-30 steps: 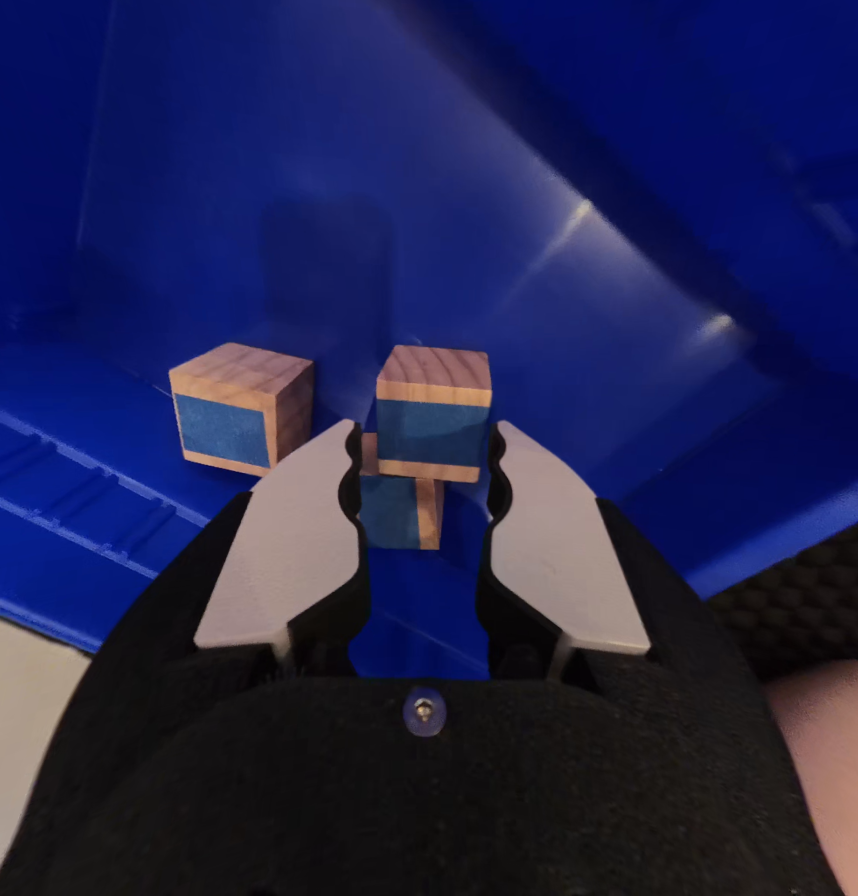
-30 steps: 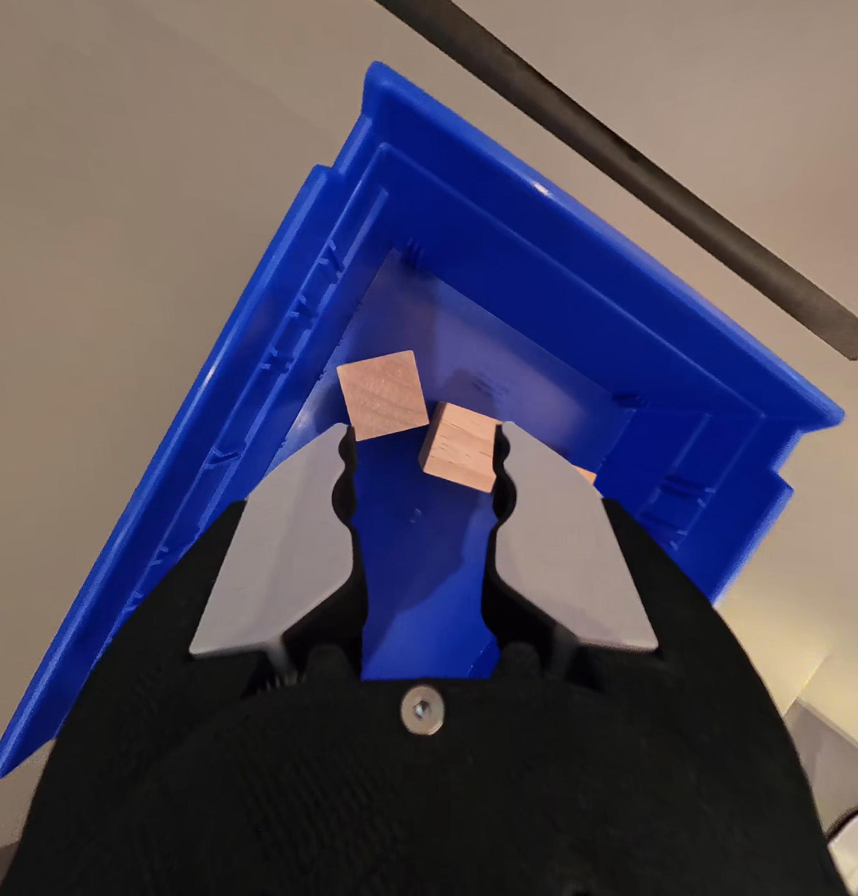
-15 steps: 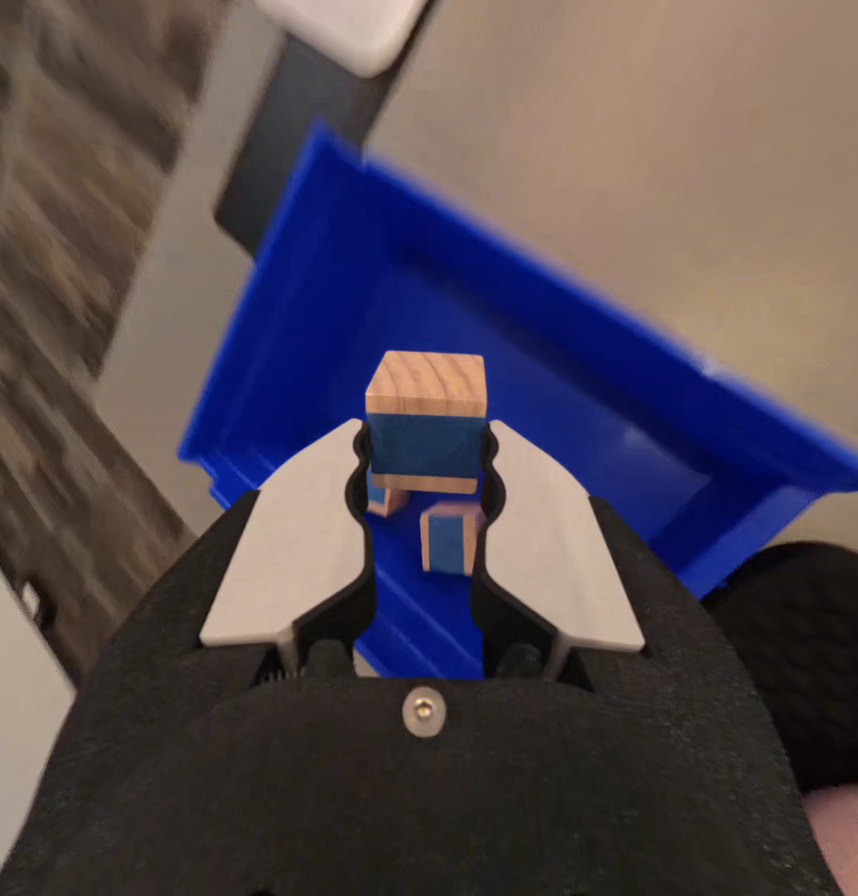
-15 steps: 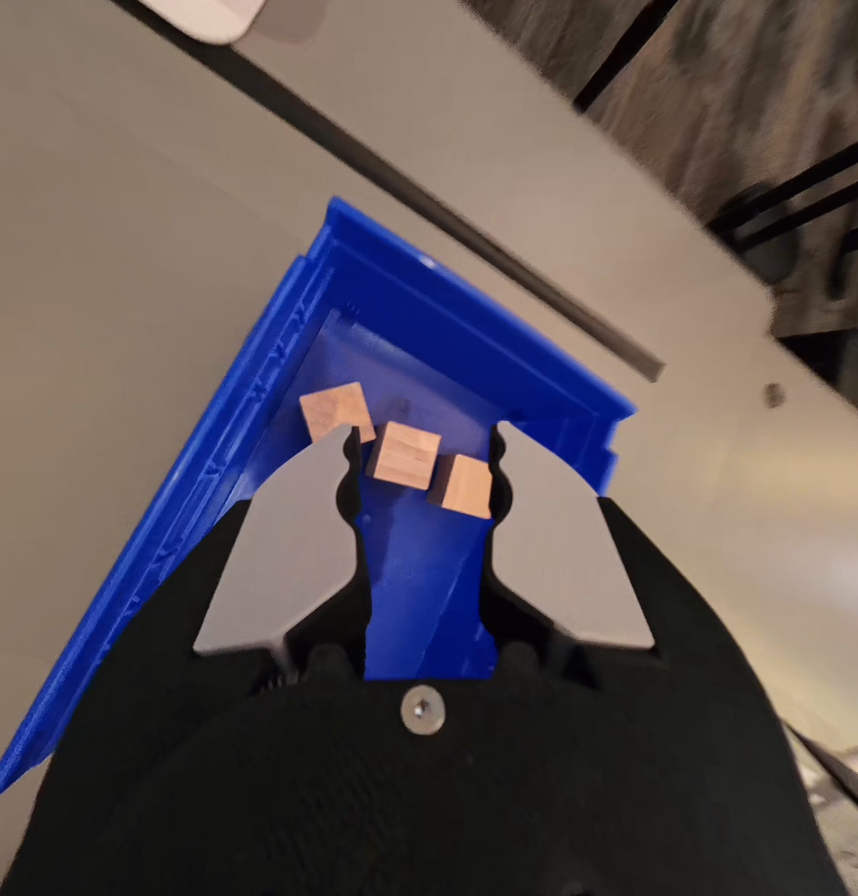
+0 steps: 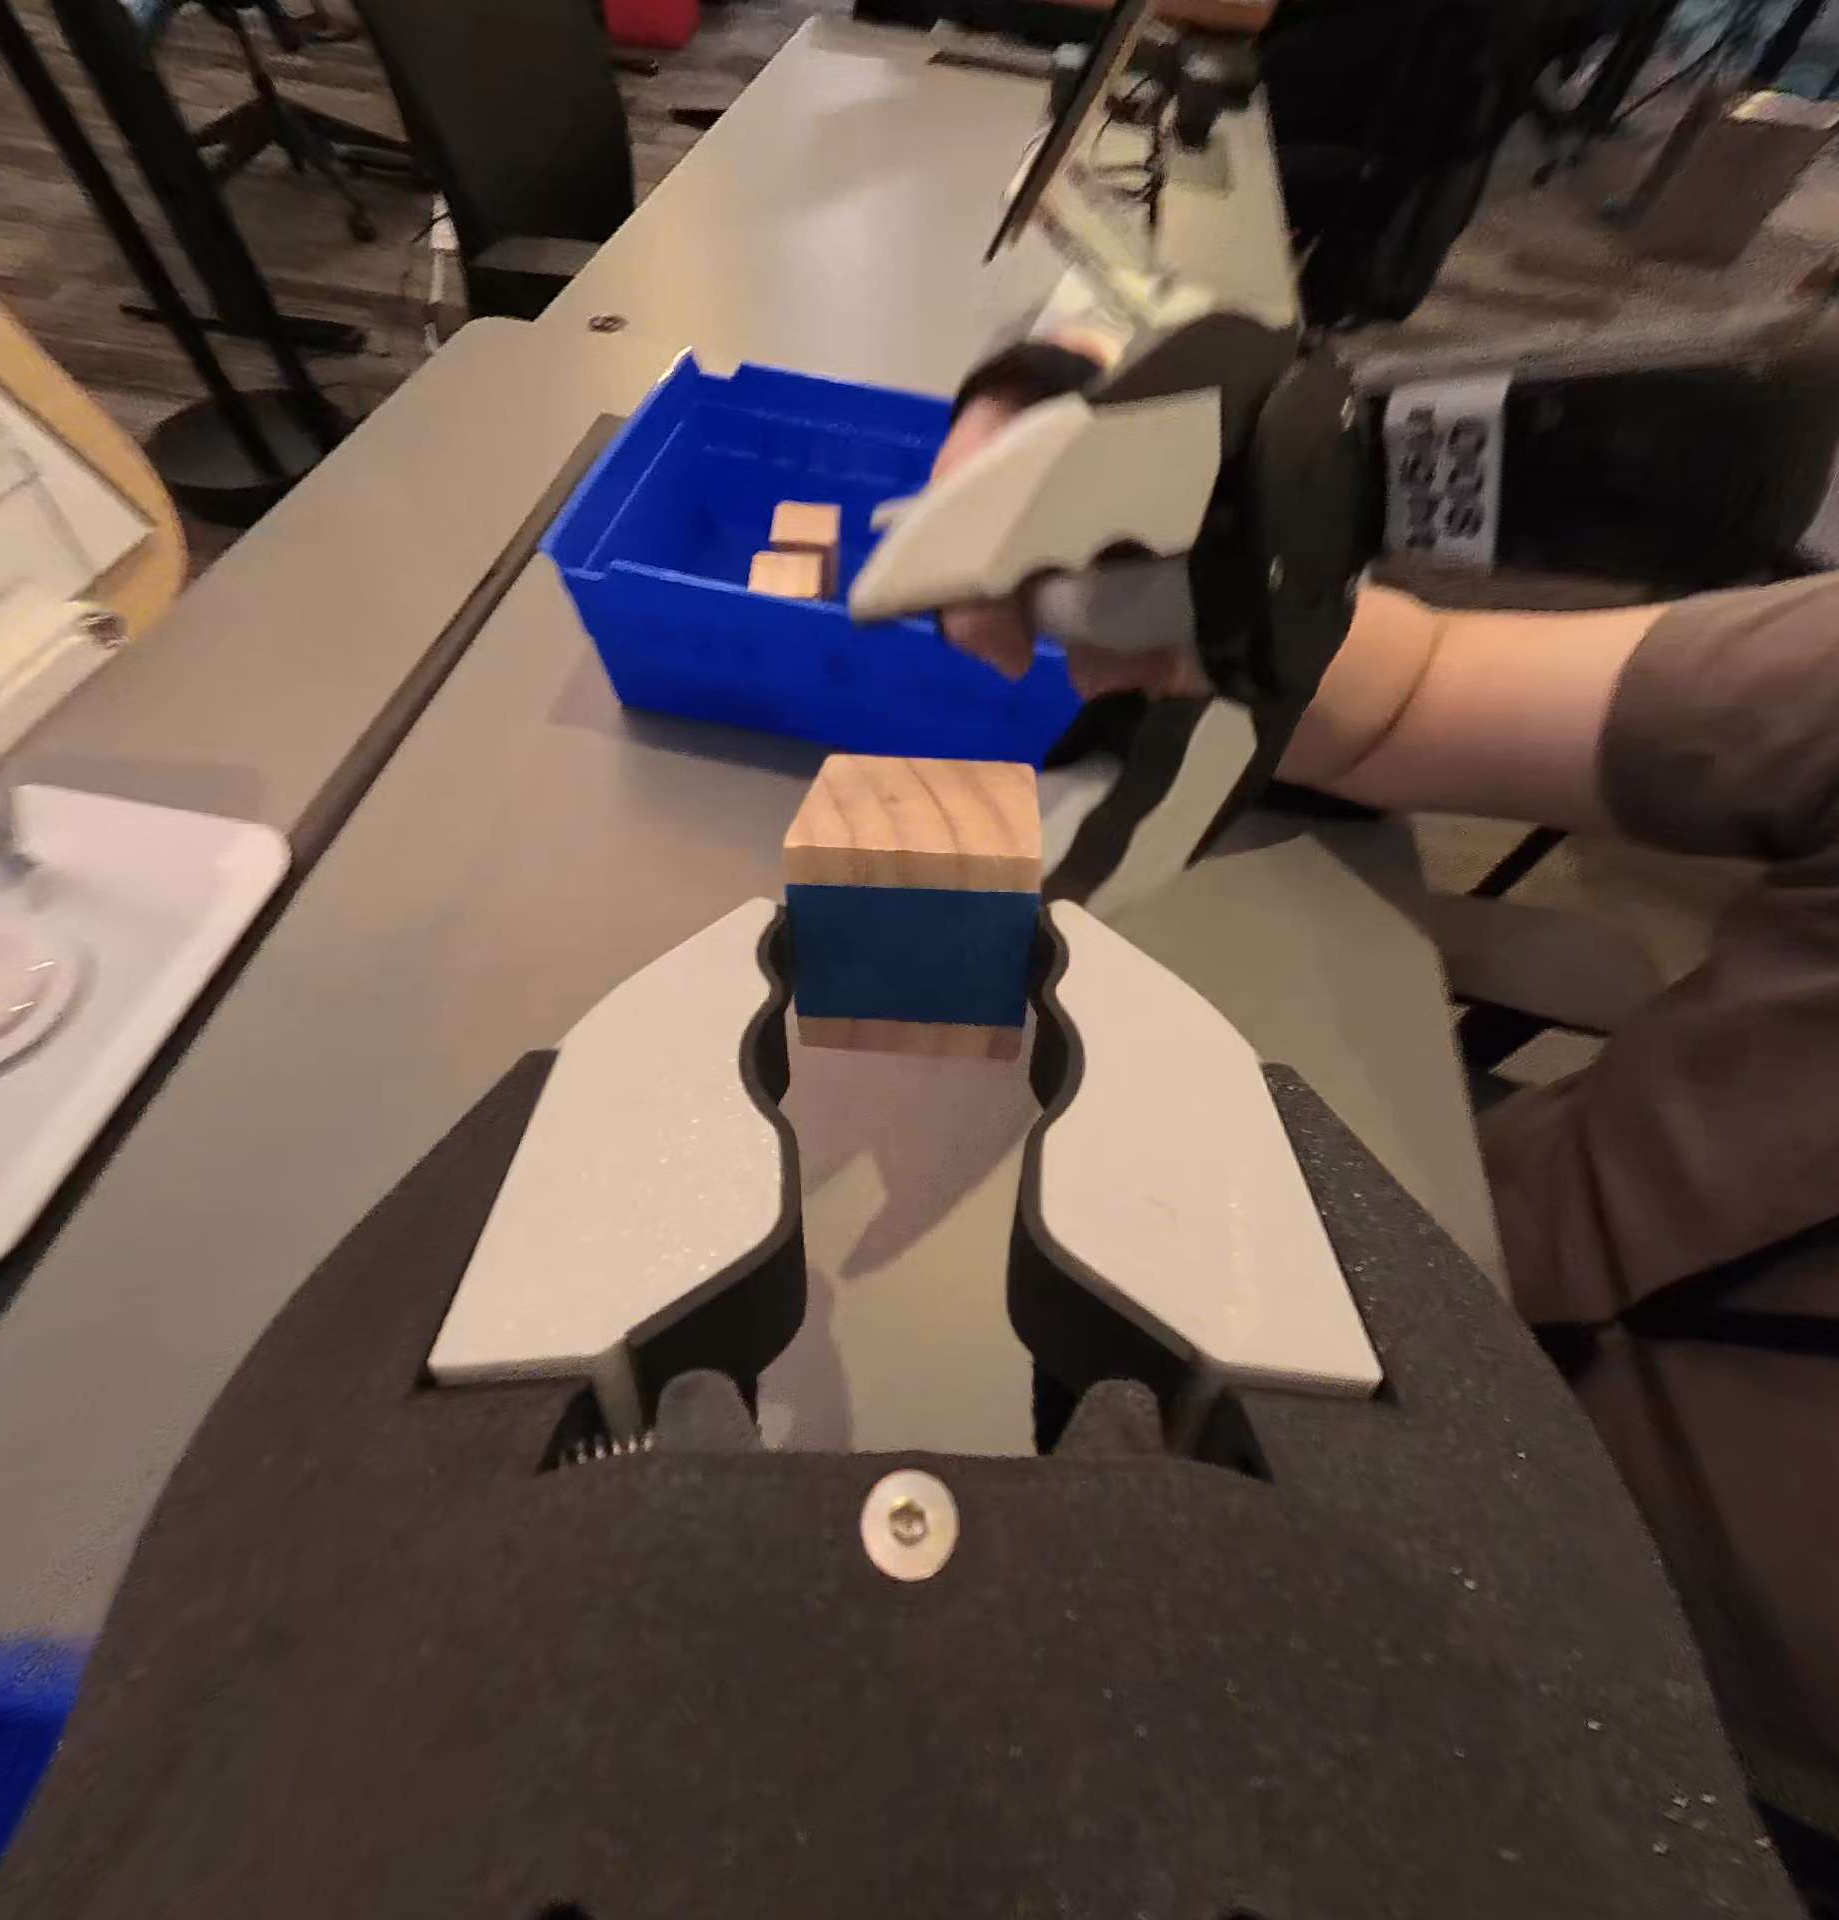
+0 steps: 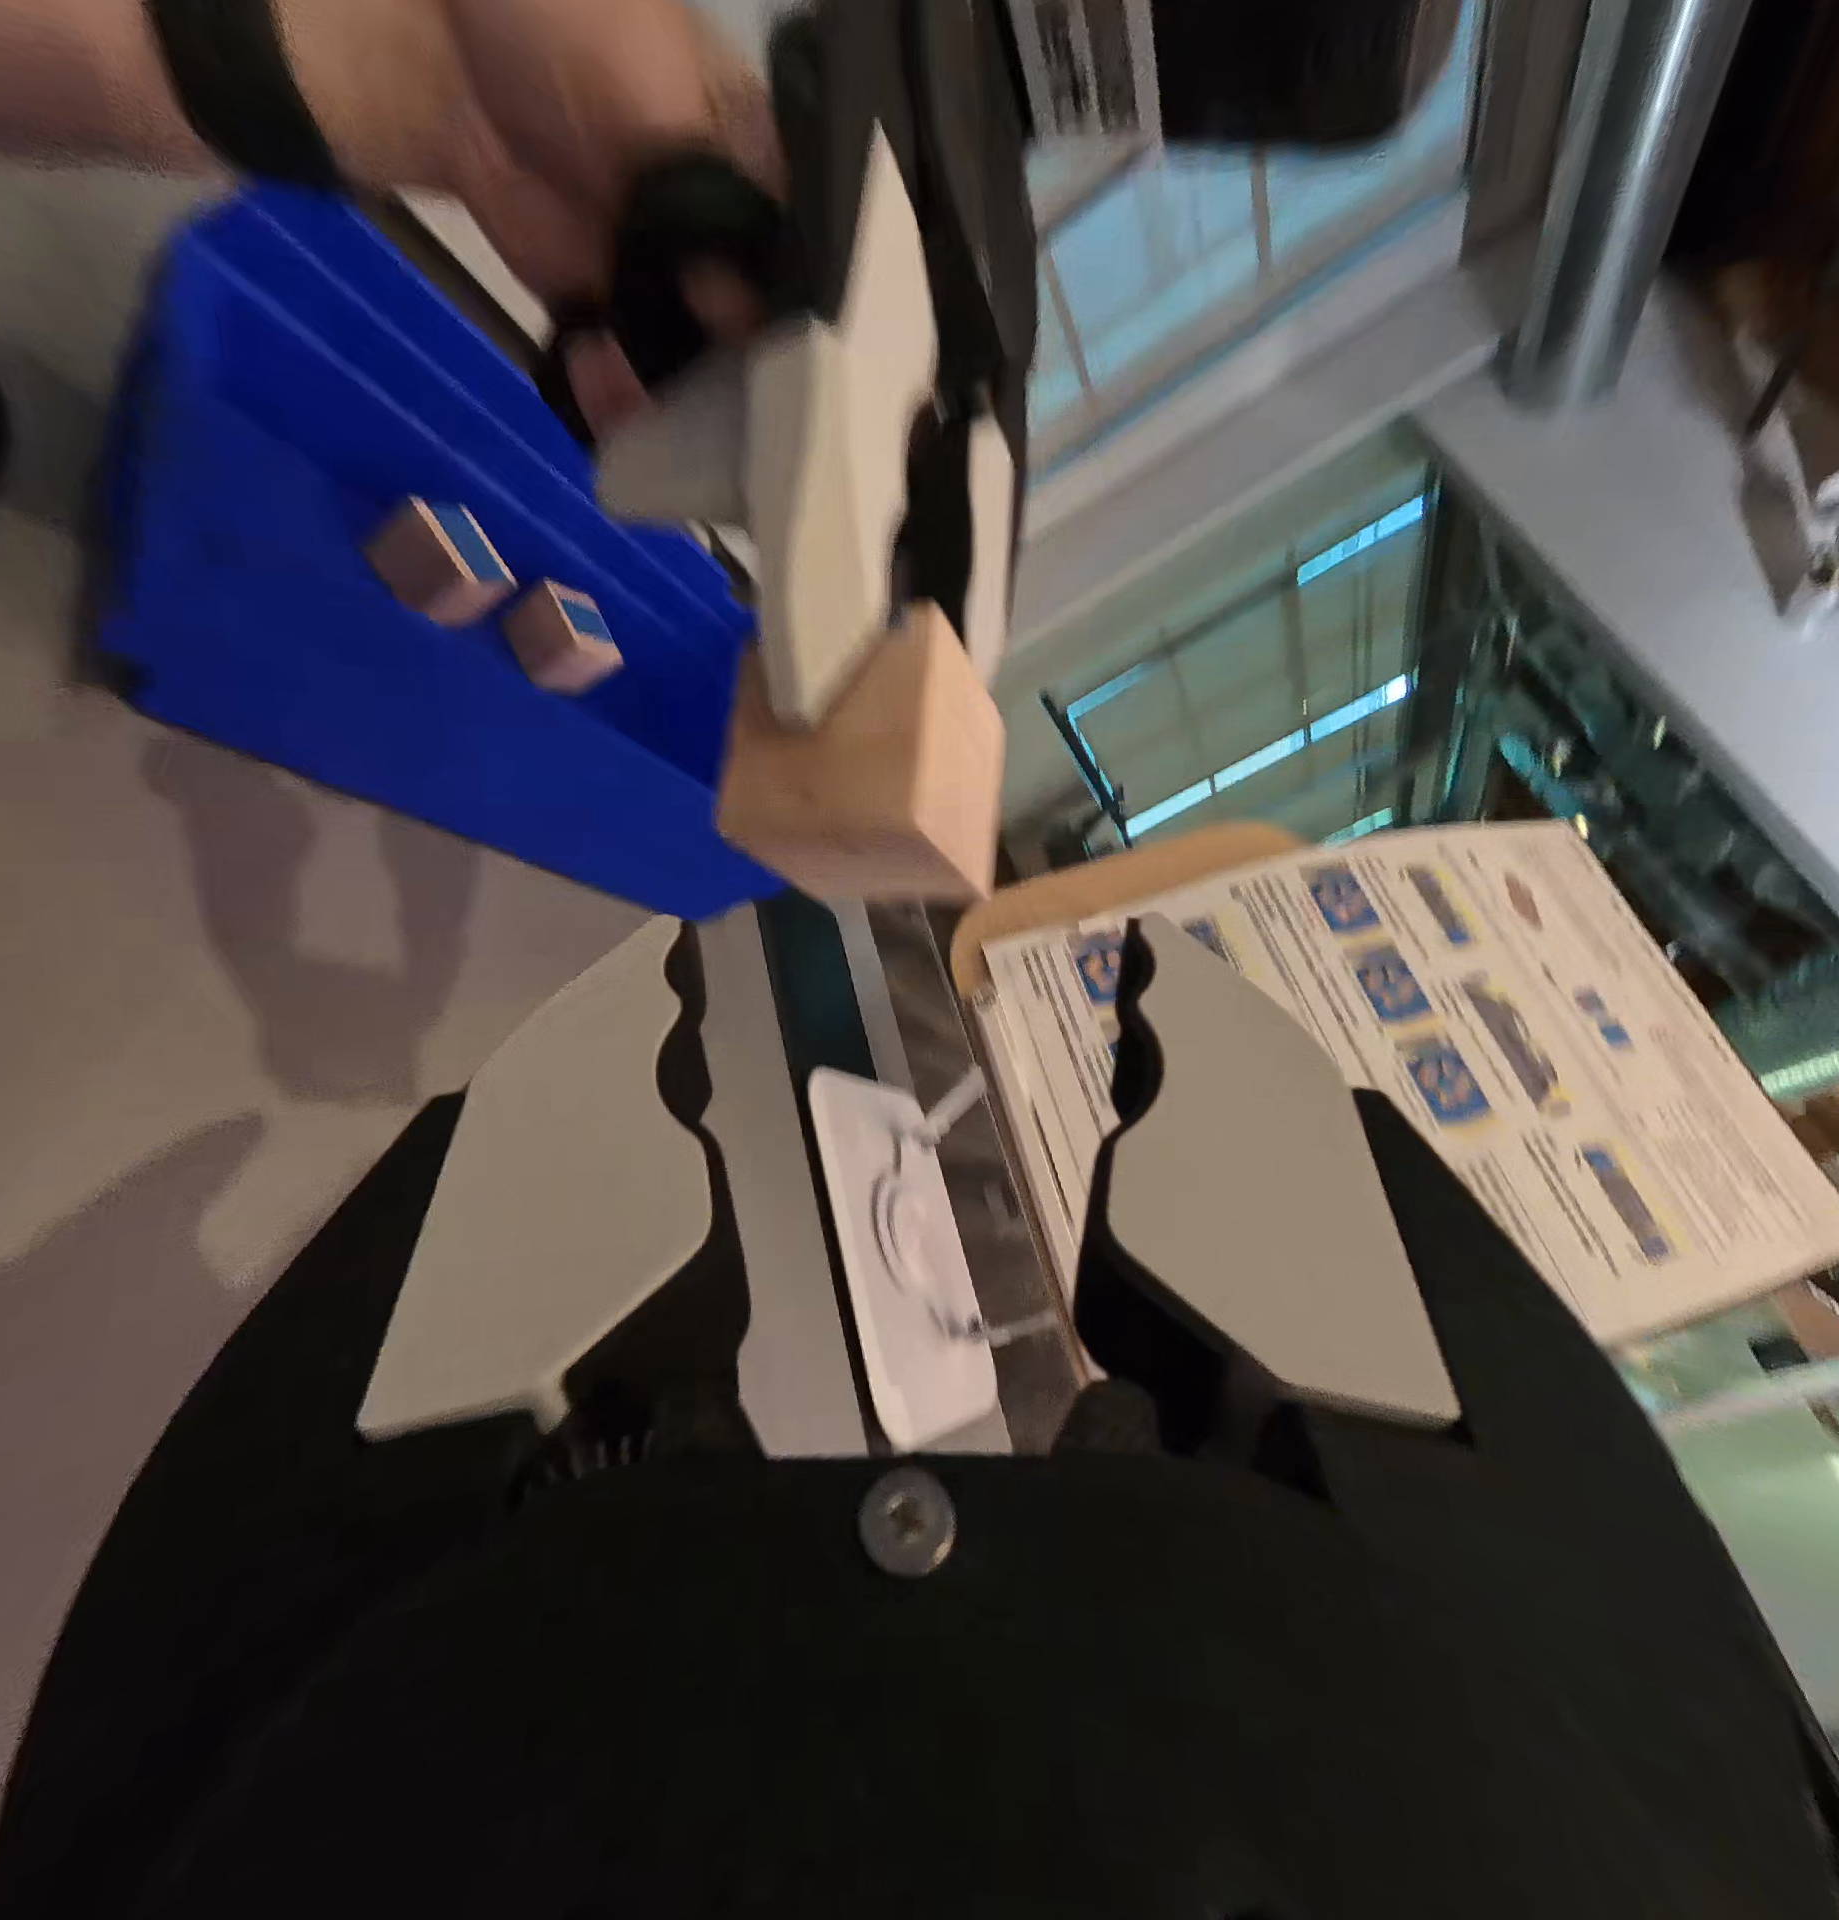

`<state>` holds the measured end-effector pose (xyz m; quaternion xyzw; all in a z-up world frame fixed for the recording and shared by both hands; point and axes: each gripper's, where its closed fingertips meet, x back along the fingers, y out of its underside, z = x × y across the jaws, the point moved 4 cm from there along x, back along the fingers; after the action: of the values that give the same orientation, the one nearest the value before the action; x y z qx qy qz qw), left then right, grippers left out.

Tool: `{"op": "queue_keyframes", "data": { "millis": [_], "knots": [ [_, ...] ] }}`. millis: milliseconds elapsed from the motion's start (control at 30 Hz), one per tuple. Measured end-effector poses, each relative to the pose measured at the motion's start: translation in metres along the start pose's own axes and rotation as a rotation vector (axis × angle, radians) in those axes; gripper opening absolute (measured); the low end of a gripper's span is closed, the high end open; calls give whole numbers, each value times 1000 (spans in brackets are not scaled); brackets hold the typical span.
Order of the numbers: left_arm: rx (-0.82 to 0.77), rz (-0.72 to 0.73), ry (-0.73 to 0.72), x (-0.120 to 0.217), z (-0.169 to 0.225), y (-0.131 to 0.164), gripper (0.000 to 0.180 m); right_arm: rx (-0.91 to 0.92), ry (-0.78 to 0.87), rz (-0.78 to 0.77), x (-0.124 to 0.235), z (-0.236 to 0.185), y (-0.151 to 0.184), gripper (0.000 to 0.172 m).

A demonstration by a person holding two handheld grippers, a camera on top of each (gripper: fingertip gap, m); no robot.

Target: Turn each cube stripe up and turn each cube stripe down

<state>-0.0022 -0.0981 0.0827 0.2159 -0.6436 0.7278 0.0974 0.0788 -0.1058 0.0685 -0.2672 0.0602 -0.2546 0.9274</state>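
Gripping a wooden cube with a blue stripe (image 5: 910, 914) between my left gripper's (image 5: 913, 971) pads, I hold it above the grey desk (image 5: 479, 935), stripe facing me, bare wood upward; the blue plastic bin (image 5: 707, 634) with two more cubes sits beyond, near the desk's far edge. My right gripper (image 6: 913, 961), seen in its own view, is released and bare, the held cube just ahead of its fingertips, so a handover looks likely.

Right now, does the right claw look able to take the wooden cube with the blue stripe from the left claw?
Probably yes. The right claw stands wide open and bare, close beside the wooden cube with the blue stripe. The left claw grips the cube's sides only, leaving its top and front free.
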Motion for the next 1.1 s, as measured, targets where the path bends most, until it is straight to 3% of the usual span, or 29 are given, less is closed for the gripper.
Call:
{"op": "queue_keyframes", "data": {
  "millis": [133, 267, 333, 433, 500, 600, 667, 767, 833, 933, 1100],
  "knots": [
    [103, 88, 206, -16, 14, -7, 44, 54, 27, 24, 0, -4, -5, 69],
    [148, 159, 284, -22, 16, -12, 44, 79, 73, 58, 6, 0, -8, 51],
    [164, 179, 283, -21, 13, -13, 44, 75, 73, 58, 9, 3, -9, 46],
    [133, 202, 161, -12, -2, -14, 56, 14, 17, 6, 17, 17, -6, 46],
    [97, 178, 55, 1, -13, -11, 57, -88, -28, -176, 34, 43, 17, 46],
    [34, 99, -118, 26, -25, -4, 58, -484, -120, -660, 99, 75, 94, 46],
    [10, 45, -226, 46, -32, 2, 57, -761, -143, -978, 158, 69, 156, 46],
    [17, -9, -374, 76, -47, 13, 56, -964, -261, -1387, 229, 31, 234, 47],
    [52, -20, -467, 96, -59, 20, 55, -1031, -350, -1497, 245, 10, 260, 47],
    [110, -71, -584, 118, -78, 38, 53, -1033, -407, -1559, 245, -3, 274, 47],
    [170, -310, -815, 146, -115, 85, 53, -1019, -477, -1651, 245, -20, 291, 48]
  ]
}}
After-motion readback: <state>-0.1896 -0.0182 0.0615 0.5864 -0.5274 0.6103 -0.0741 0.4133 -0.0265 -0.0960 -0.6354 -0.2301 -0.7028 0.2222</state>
